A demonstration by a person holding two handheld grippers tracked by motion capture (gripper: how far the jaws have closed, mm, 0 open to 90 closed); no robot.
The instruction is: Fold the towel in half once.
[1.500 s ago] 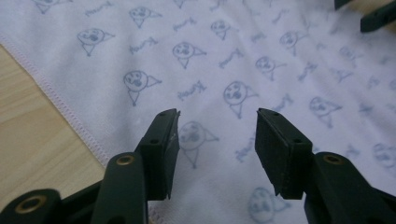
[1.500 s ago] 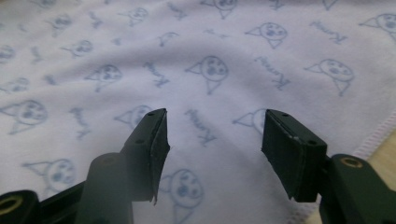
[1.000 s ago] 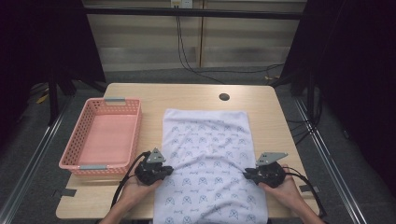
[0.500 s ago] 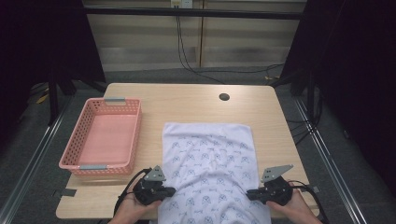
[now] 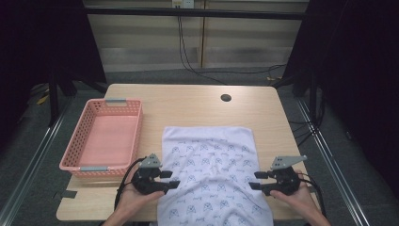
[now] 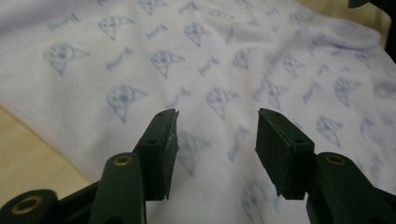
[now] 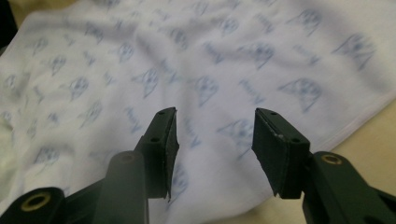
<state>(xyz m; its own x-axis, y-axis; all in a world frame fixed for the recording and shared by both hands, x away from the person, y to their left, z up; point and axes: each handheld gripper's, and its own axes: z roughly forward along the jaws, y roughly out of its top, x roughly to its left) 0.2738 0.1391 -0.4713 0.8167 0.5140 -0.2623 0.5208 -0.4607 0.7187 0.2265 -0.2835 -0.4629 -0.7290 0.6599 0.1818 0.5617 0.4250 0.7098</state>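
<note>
White cloth (image 5: 209, 174) with pale blue print, spread flat, slightly rumpled, hanging over the table's near edge

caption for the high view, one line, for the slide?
Both grippers, left and right, jaws open, at either side of a printed white cloth beside a pink basket.

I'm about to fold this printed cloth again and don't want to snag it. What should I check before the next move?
1. Left hand-held gripper open, nothing between its pads: ok; jaws just opened.
2. Right hand-held gripper open, nothing held: ok; jaws just opened.
3. Cloth flat: not ok, slight wrinkles mid-cloth.
4. Cloth fully on table: not ok, near end passes the front edge.
5. Pink basket clear of cloth: ok.
</note>
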